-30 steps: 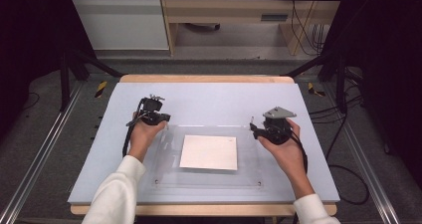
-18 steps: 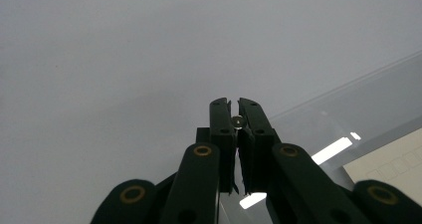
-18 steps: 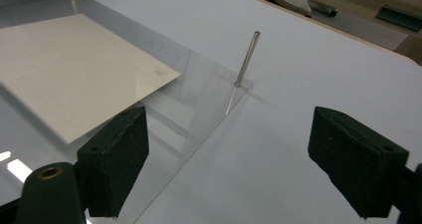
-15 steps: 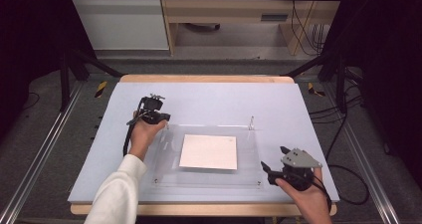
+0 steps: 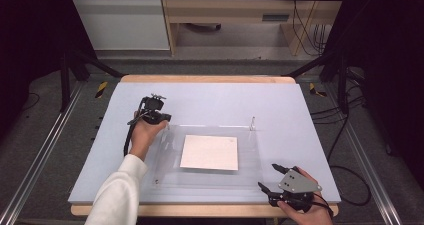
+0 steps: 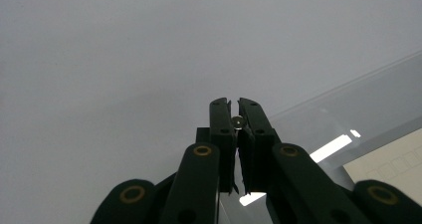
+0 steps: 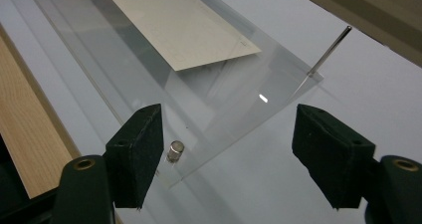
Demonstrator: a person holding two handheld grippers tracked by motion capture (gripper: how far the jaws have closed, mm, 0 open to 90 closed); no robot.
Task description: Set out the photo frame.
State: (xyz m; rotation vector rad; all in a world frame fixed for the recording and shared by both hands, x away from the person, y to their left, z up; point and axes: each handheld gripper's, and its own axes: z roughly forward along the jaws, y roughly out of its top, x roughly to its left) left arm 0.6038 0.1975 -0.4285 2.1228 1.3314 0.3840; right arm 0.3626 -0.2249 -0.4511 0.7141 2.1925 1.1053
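A clear plastic sheet (image 5: pixel 210 177) lies flat on the pale blue table (image 5: pixel 225 100), with a white paper (image 5: pixel 210 151) at its middle. My left gripper (image 5: pixel 167 119) is at the sheet's far left corner, shut (image 6: pixel 234 104) on a small metal pin (image 6: pixel 238 120). My right gripper (image 5: pixel 267 176) hovers at the sheet's near right corner. Its jaws (image 7: pixel 226 134) stand open and have just been closing. The sheet's corner and a short metal stud (image 7: pixel 175 151) lie between them, untouched. A thin metal pin (image 5: pixel 252 121) stands upright at the far right corner (image 7: pixel 328 52).
The table's wooden front edge (image 5: pixel 200 210) runs just below the right hand. Metal rails (image 5: pixel 40 155) flank the table on both sides. A cable (image 5: pixel 127 140) trails from the left gripper. Shelving and cables stand on the floor beyond the table.
The right hand has come from the sheet's far right corner down to its near right corner, leaving the thin pin standing there. The left hand has stayed put.
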